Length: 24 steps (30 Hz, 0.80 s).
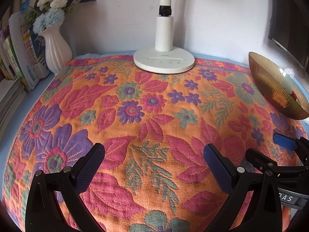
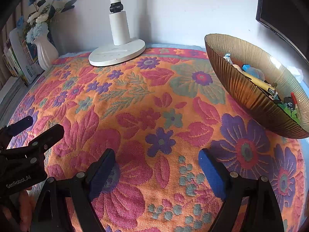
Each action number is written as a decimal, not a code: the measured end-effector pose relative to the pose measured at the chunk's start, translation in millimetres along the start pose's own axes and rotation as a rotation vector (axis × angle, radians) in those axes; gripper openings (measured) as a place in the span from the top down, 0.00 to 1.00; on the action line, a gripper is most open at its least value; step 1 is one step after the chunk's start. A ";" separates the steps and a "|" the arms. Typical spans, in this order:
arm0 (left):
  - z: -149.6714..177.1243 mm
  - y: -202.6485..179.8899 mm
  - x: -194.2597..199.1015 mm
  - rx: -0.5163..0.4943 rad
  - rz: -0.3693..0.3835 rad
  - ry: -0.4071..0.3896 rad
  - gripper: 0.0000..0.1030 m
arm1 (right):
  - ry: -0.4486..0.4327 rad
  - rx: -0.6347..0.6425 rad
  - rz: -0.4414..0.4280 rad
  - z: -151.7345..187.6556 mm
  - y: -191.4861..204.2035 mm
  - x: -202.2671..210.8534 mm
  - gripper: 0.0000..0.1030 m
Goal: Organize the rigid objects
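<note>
A ribbed amber glass bowl point(image 2: 249, 98) sits at the right edge of the floral cloth point(image 2: 154, 104). It holds several small rigid items, among them a blue block point(image 2: 246, 67), a yellow pen point(image 2: 258, 82) and a red piece point(image 2: 293, 97). My right gripper point(image 2: 156, 154) hovers open over bare cloth, left of the bowl and in front of it, with nothing between its blue pads. My left gripper point(image 1: 153, 150) is also open over the cloth and holds nothing. The bowl point(image 1: 274, 89) shows at the right of the left wrist view, its contents mostly hidden. Each gripper appears in the other's view: right gripper point(image 1: 270, 148), left gripper point(image 2: 38, 128).
A white lamp base point(image 1: 164, 61) stands at the back centre against the wall. At the back left are a white vase point(image 1: 56, 50) with blue and white flowers and a row of books point(image 1: 23, 58). A dark screen point(image 2: 280, 9) hangs at the upper right. A hand point(image 2: 25, 208) grips the left tool.
</note>
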<state>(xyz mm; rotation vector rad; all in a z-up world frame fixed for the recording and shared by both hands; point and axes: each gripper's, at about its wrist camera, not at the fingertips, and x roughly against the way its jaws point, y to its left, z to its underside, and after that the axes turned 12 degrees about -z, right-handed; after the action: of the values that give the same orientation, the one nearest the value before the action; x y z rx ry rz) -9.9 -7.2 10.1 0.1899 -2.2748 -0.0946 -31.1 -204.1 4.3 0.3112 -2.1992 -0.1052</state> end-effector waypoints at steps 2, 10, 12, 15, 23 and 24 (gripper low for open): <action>-2.7 -0.1 -16.8 -0.012 0.018 0.102 0.00 | 0.000 -0.001 0.001 0.2 0.5 0.1 0.15; 1.9 -0.4 -13.7 -0.015 0.005 0.091 0.00 | -0.002 0.001 -0.003 0.5 -0.2 0.3 0.15; 2.9 -0.6 -13.3 -0.018 0.000 0.092 0.00 | -0.004 0.000 0.001 0.2 -0.8 0.7 0.15; -0.1 -2.5 -16.0 -0.024 -0.007 0.100 0.00 | 0.023 -0.003 0.009 -1.2 -1.4 -4.3 0.08; -0.1 -0.8 -17.6 -0.026 0.000 0.096 0.00 | 0.013 -0.003 0.035 -0.5 0.1 -12.1 0.00; -0.1 -0.6 -17.4 -0.026 0.001 0.094 0.00 | 0.009 -0.006 0.030 0.3 0.0 -10.6 0.00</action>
<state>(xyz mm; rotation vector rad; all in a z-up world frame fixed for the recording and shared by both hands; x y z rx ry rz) 1.5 -4.8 -2.9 0.1758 -2.1789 -0.1117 -25.3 -201.4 -4.1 0.2752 -2.1933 -0.0937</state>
